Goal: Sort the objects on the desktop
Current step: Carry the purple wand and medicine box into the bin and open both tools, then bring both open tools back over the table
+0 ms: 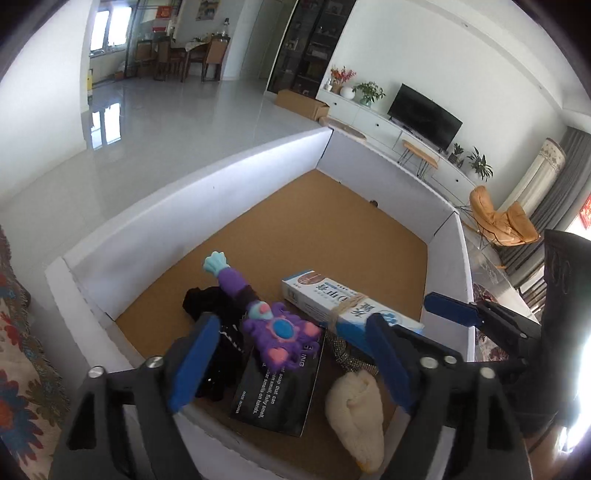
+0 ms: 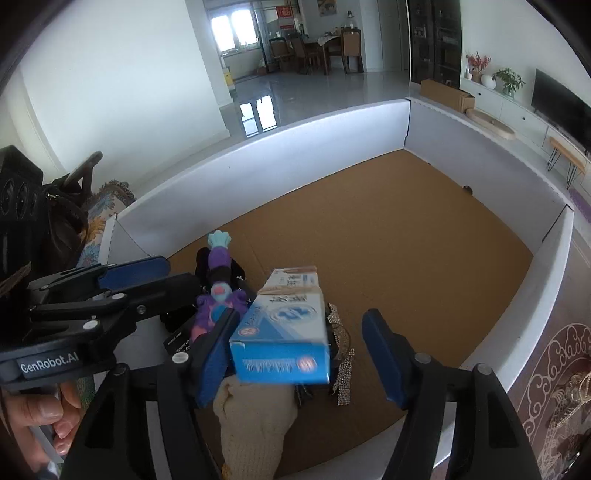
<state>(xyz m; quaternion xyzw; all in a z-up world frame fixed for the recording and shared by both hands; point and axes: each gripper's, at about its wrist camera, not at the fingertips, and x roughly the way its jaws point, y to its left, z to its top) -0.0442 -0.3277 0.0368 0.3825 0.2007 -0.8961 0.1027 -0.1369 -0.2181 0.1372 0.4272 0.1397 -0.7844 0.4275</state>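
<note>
floor (image 1: 177, 122): glossy pale tiles reflecting window light | windows (image 2: 232, 31): glowing behind dining table (image 1: 192, 48) | white cabinet (image 1: 373, 118) carrying dark TV (image 1: 424, 114), plants | orange chair (image 1: 498, 218) sitting by grey curtains (image 1: 554, 184)

Bright daylight from far windows glares off the floor; fisheye edges bend and darken, nearest items blur

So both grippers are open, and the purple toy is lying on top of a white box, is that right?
Not quite. In the left wrist view the purple toy lies on a black box, not a white one. Both the left gripper and the right gripper are open.
</note>
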